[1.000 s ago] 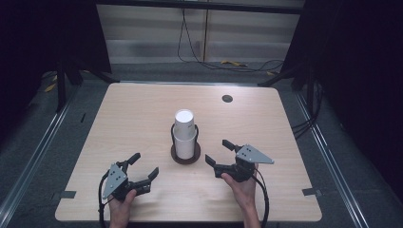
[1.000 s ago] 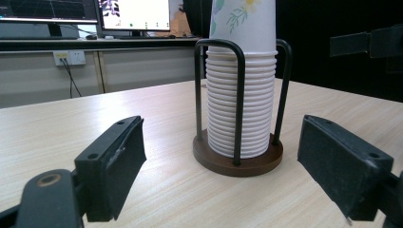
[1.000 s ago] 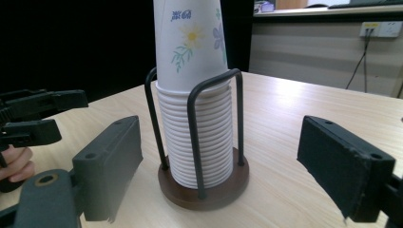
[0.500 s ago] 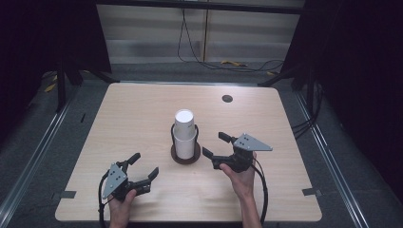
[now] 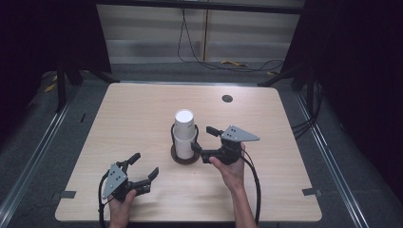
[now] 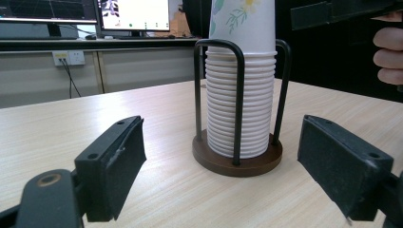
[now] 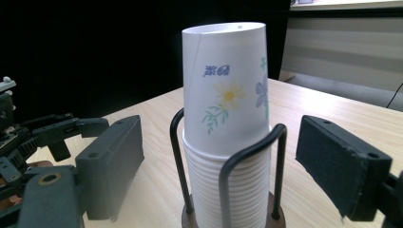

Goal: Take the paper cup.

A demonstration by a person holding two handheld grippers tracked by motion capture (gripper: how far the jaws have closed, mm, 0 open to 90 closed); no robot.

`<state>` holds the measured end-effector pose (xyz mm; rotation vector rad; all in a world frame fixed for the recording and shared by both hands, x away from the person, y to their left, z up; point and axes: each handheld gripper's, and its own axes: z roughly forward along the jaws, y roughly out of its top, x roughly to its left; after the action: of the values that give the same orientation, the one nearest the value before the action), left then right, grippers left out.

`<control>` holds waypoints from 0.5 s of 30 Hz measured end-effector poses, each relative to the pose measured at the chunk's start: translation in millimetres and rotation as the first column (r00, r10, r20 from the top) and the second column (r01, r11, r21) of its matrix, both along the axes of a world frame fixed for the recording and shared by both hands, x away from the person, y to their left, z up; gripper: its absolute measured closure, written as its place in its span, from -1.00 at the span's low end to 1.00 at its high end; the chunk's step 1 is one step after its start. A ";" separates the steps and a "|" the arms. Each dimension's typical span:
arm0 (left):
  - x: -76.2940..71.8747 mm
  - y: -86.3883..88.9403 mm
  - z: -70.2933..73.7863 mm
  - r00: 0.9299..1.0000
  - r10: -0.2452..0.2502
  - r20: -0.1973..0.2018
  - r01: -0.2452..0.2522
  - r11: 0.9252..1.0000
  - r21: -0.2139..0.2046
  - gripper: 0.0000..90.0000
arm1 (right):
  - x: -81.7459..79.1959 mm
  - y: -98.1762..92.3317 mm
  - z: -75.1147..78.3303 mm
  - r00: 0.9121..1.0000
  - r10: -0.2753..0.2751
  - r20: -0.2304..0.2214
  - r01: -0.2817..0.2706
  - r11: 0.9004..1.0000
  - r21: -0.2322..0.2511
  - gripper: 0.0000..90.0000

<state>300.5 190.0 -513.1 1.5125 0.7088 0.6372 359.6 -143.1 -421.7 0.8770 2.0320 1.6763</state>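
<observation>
I've got the right gripper (image 5: 203,140) up beside the stack of paper cups (image 5: 183,133), which stands upside down in its wire holder (image 5: 185,154) near the middle of the desk (image 5: 285,180). The gripper's jaws are spread wide, one on either side of the stack at about the height of the top cup, and neither pad touches it. They have eased in a touch in the last second, yet there is clear gap on both sides. In the right gripper view the top cup (image 7: 227,85), printed with a daisy, sits dead centre between the jaws, just ahead of them.

My left gripper (image 5: 140,172) waits low near the desk's near edge, toward its left corner, well apart from the holder, jaws spread with nothing in them. In the left gripper view the holder's round wooden base (image 6: 237,159) lies ahead, between the pads but further off.
</observation>
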 end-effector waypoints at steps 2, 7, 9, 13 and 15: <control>0.0 -0.2 0.0 1.000 0.004 -0.001 -0.004 1.000 -0.001 -0.65 | 2.7 2.0 0.7 1.000 0.011 -0.002 -0.011 1.000 -0.004 -0.59; -0.1 -0.3 -0.1 1.000 0.002 0.001 -0.002 1.000 -0.001 -0.65 | 10.2 6.7 3.0 1.000 0.026 -0.002 -0.026 1.000 -0.013 -0.59; -0.1 -0.2 0.0 1.000 0.003 0.001 -0.003 1.000 -0.001 -0.65 | 12.9 7.8 5.0 1.000 0.030 -0.006 -0.030 0.999 -0.019 -0.60; -0.1 -0.2 -0.1 1.000 0.002 0.001 -0.002 1.000 -0.001 -0.65 | 18.1 10.2 10.3 0.999 0.038 -0.008 -0.038 0.999 -0.025 -0.60; -0.2 -0.3 -0.1 1.000 0.002 0.001 -0.002 1.000 0.000 -0.65 | 21.0 11.9 12.8 0.999 0.042 -0.009 -0.042 0.999 -0.028 -0.60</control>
<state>300.3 189.7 -513.2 1.5109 0.7093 0.6395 380.6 -131.3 -408.8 0.8394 2.0882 1.6643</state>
